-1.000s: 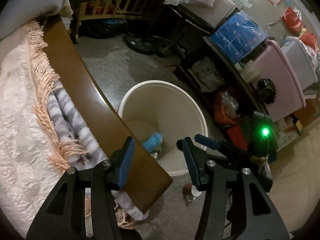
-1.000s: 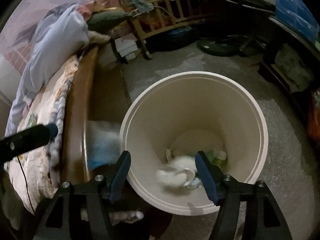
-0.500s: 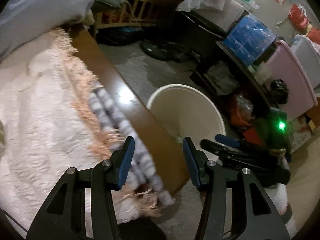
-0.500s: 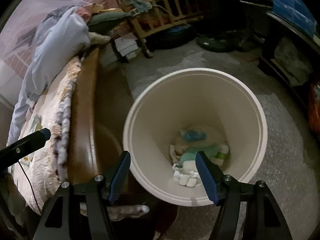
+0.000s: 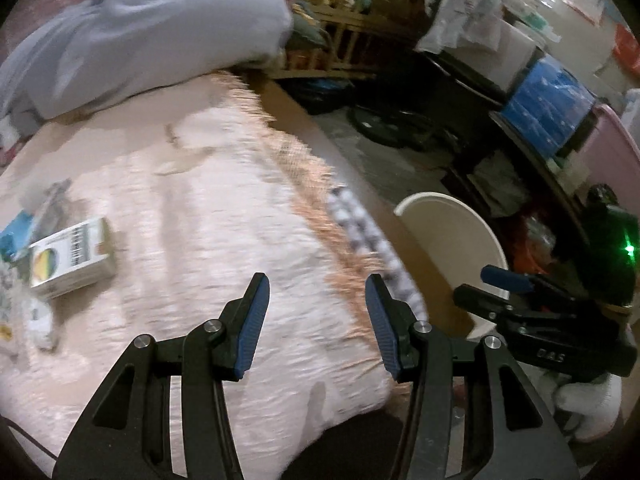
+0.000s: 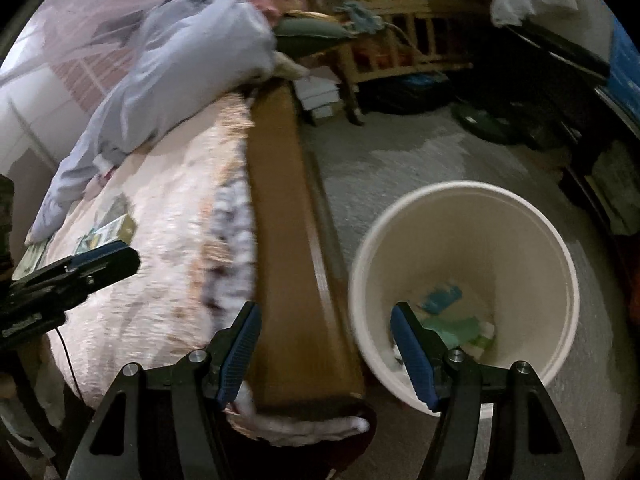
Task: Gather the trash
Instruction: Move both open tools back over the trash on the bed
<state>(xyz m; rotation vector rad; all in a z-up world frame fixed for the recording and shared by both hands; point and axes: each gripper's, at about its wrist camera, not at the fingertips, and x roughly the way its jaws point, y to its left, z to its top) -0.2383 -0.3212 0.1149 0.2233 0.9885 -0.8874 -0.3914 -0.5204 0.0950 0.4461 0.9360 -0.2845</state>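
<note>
Dim, cluttered bedroom; pink fringed bedspread (image 5: 208, 240) fills the left wrist view.

- Change: a second ago both grippers hung over the cream bin (image 6: 464, 280), and a pale wad was dropping into it from the right one. Both views have since swung off toward the bed. Judgement: one drop is finished, next pickup is starting.
- Trash now: blue and green scraps (image 6: 444, 312) lie in the bin's bottom. On the bedspread, far left, a small printed carton (image 5: 70, 256) with loose wrappers just beside it; likely next targets.
- Left gripper (image 5: 316, 320): jaws apart, nothing between, above bare bedspread, carton well off to its left.
- Right gripper (image 6: 326, 350): jaws apart, empty, over the brown wooden bed rail (image 6: 288, 240) between bed and bin.
- Around: grey-blue quilt (image 5: 140, 32) heaped at the bed's far end; wooden crib (image 6: 400, 32) and shelves beyond. Nothing blocks the carton; frames are motion-blurred.
</note>
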